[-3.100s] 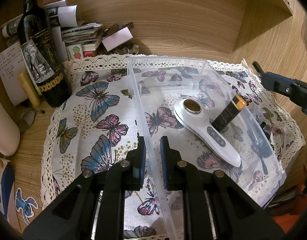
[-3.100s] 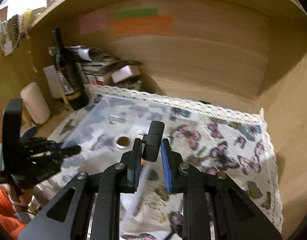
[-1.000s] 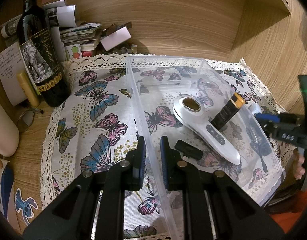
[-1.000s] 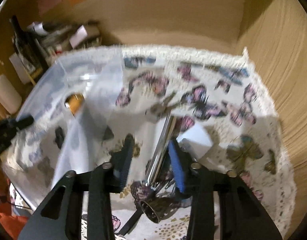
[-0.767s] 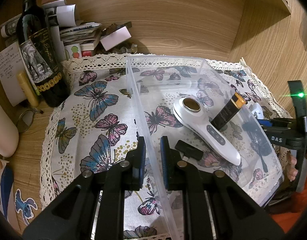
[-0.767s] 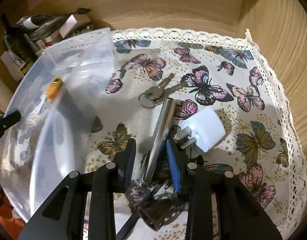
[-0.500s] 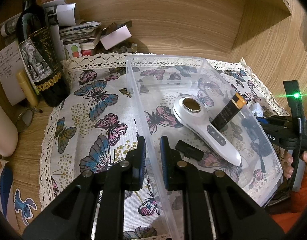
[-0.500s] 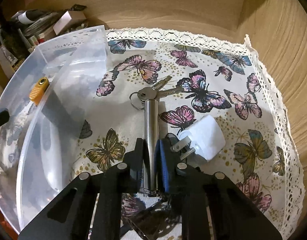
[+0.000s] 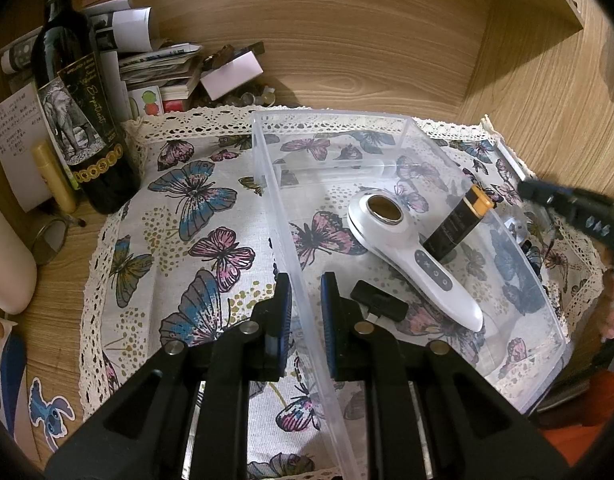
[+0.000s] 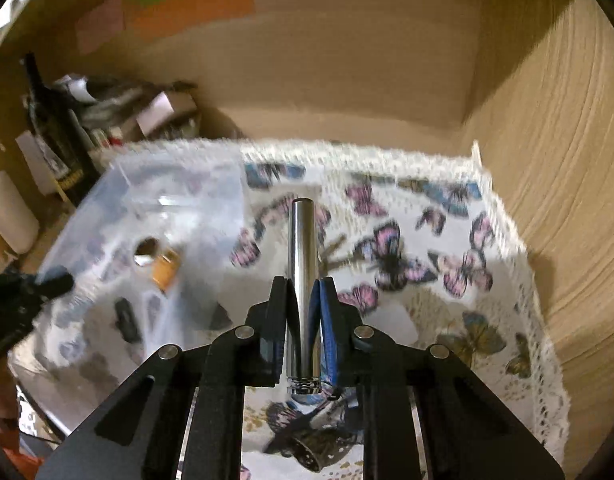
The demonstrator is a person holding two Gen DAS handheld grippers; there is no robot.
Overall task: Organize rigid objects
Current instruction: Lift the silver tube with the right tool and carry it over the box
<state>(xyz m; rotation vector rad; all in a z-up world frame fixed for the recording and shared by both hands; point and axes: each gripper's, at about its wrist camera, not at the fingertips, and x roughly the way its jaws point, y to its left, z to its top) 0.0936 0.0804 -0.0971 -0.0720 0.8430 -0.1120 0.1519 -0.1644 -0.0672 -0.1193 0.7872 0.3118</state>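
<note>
Right gripper (image 10: 303,300): pinching a metal tube (image 10: 303,280) lengthwise between the pads, far end pointing away, lifted clear of the butterfly cloth (image 10: 447,240). Probably gripped near its base so the free length can tip into the clear bin (image 10: 155,216) at left. View blurred, so mid-carry by the look of it.

Left gripper (image 9: 305,308): closed onto the bin's left wall, one finger outside, one inside, likely steadying the light plastic bin (image 9: 283,216) against sliding on the cloth.

Inside the bin: white handheld device (image 9: 411,256), black battery with orange cap (image 9: 459,228) leaning on it, small black piece (image 9: 379,304) near the left gripper. Wine bottle (image 9: 79,120) standing far left, off-task.
</note>
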